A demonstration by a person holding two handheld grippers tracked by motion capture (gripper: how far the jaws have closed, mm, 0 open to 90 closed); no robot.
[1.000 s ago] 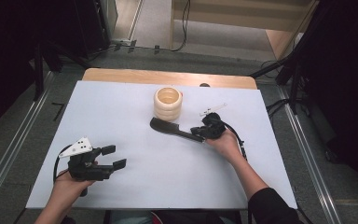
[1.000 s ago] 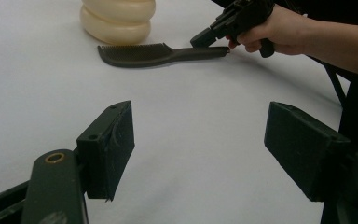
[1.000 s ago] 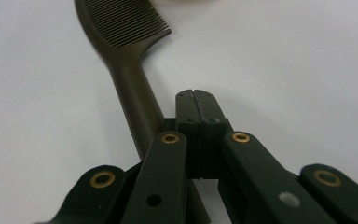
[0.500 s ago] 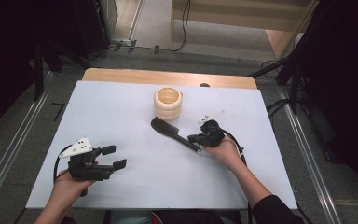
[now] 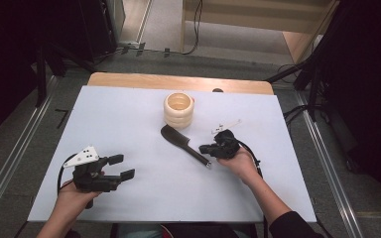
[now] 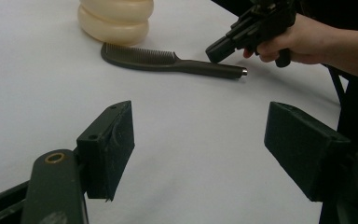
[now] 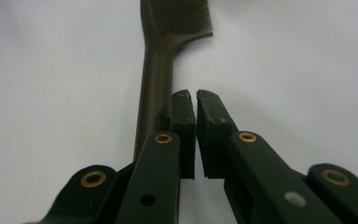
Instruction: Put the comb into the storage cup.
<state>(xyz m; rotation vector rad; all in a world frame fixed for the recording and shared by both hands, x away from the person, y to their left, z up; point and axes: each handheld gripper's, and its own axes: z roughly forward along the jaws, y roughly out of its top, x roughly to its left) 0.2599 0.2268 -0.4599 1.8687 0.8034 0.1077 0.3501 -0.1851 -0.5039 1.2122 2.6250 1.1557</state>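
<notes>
So the biggest thing here is the white table [image 5: 129,119], with a strip of bare wood along its far edge. Sitting toward the far middle is a cream ribbed cup [image 5: 179,109], kind of like 3 stacked rings, upright and open on top.

Just in front of it, close to it, lies the dark comb [image 5: 184,143]. It's flat on the table, toothed head pointing toward the cup, handle running diagonally toward the person's right side, ending in a small shiny tip.

The right gripper [image 5: 209,148] sits right at that handle end, down low near the tabletop. Its jaws have just been cracking open a tiny bit: there's only a thin slit between the pads, and nothing is pinched in there. From the right gripper view the comb handle runs along just to the left of the jaws, so it's beside them, not in them.

The left gripper [image 5: 121,167] is well apart at the near left, held over the table with jaws spread wide and empty between them.
</notes>
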